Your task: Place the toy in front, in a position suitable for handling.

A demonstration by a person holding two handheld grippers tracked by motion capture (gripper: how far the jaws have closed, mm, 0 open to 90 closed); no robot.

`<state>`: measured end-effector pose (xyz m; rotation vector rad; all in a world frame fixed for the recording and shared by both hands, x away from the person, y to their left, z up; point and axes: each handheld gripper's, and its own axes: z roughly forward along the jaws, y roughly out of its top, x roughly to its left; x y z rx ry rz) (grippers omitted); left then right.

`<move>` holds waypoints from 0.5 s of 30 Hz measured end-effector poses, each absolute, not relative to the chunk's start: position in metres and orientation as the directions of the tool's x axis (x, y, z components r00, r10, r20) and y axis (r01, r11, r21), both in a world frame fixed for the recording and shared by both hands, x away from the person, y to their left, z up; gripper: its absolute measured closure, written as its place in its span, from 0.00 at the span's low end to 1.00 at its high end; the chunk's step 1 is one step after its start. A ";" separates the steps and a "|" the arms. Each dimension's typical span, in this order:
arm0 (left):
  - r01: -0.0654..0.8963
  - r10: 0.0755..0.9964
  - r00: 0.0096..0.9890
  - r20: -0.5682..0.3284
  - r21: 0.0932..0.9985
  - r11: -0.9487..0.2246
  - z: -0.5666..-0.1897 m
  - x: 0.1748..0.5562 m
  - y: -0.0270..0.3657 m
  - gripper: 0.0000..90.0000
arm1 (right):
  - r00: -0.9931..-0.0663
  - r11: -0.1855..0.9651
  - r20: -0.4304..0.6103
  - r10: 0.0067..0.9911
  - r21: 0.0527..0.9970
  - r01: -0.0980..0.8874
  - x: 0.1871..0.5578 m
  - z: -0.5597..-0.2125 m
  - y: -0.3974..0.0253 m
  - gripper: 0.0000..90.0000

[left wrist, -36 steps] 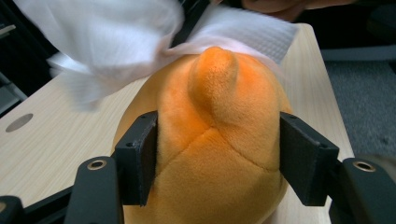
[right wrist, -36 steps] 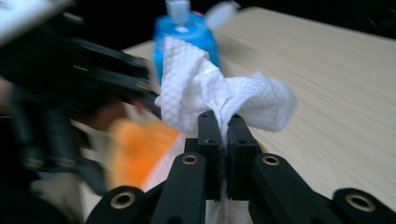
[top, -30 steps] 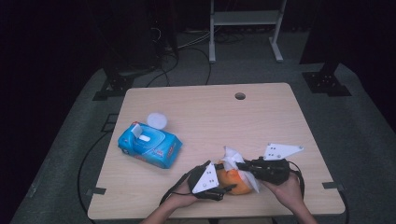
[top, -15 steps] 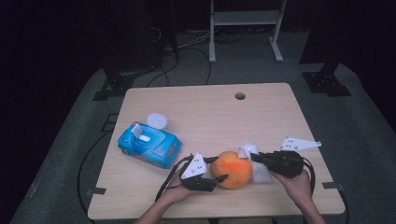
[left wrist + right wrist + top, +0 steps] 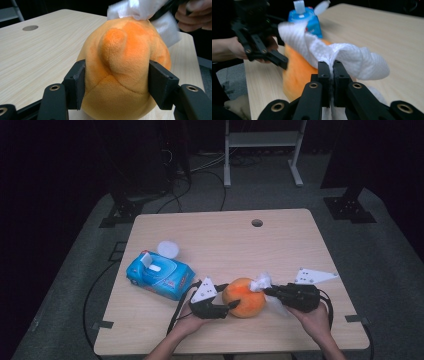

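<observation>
The high view looks forward and down on the whole tabletop (image 5: 280, 245) from the person's side. Each gripper view rides low and close, facing the other across the orange plush (image 5: 244, 297): the left one almost touches it, the right one also takes in the blue wipes pack (image 5: 309, 18).

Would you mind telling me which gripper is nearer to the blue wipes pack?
Left. The left gripper sits just beside the blue wipes pack; the right gripper is beyond the orange plush.
</observation>
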<state>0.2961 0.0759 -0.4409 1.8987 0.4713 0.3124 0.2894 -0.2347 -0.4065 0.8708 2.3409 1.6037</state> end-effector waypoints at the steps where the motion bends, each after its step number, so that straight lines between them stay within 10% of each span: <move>1: 0.181 0.469 0.883 -0.011 0.930 -0.319 -0.441 0.297 0.077 0.41 | -0.802 0.251 0.192 0.566 0.886 0.390 0.293 -0.411 -0.238 0.95; 15: 0.198 0.484 0.875 -0.027 0.932 -0.305 -0.439 0.298 0.078 0.43 | -0.799 0.279 0.185 0.572 0.872 0.402 0.296 -0.412 -0.235 0.95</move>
